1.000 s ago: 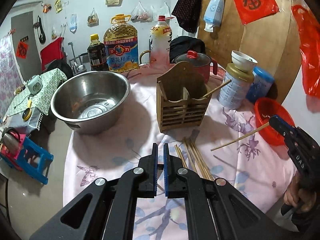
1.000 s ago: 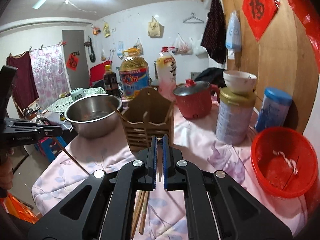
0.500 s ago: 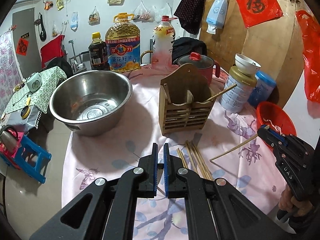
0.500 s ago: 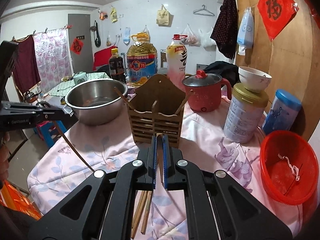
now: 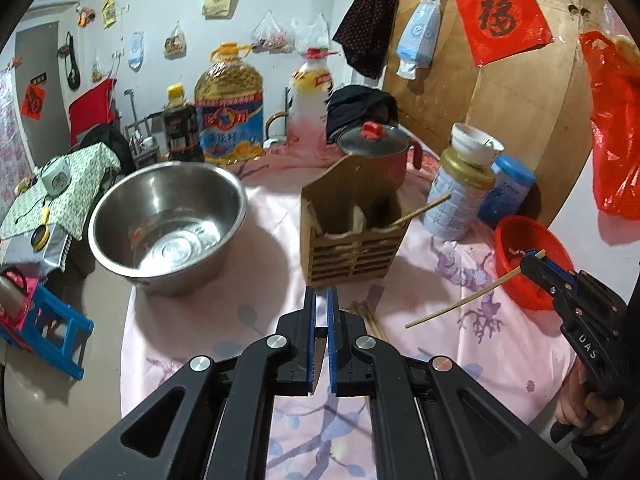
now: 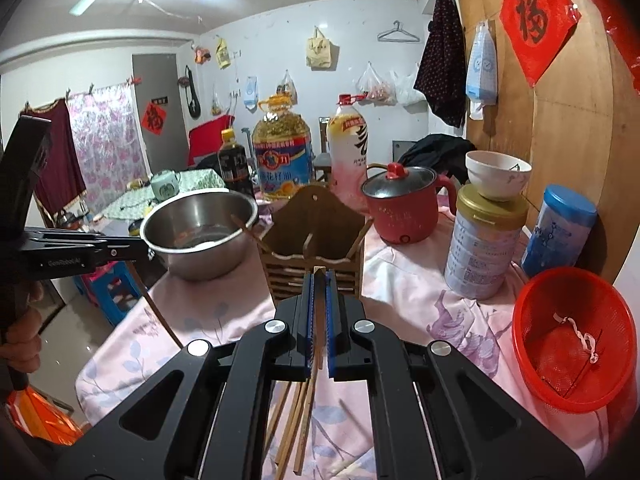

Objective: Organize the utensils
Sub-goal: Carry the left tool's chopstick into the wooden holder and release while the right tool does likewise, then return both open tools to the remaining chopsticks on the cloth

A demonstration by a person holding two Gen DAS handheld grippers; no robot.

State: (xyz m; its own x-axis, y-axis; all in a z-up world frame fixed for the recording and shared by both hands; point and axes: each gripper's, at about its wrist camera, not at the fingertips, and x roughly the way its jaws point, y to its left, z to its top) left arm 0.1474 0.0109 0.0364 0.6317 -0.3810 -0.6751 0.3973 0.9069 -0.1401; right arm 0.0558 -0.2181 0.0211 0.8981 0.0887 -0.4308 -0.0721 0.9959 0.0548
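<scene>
**Claw status and chopstick positions**

Right claw (image 6: 319,280): jaws nearly closed, clamped on one chopstick (image 5: 460,307). In the left wrist view this chopstick slopes down and to the left from the right claw (image 5: 534,260), with its free end in the air above the bench (image 5: 440,276). In the right wrist view the stick's tip shows at the fingertips, directly in front of the wooden utensil holder (image 6: 316,240).

Left claw (image 5: 319,296): jaws set to a narrow gap. In its own view nothing is seen between them. In the right wrist view a thin stick hangs below the left claw (image 6: 140,250); whether it is gripped cannot be determined.

Loose chopsticks (image 6: 296,412): lying together on the bench, under and just ahead of both claws, near the holder's front face.

Utensil holder: upright on the bench, with one chopstick leaning out of each outer compartment.

Adjacent items: steel bowl (image 5: 168,224) to the left of the holder; red basket (image 6: 576,340) to the right, at the bench edge.
</scene>
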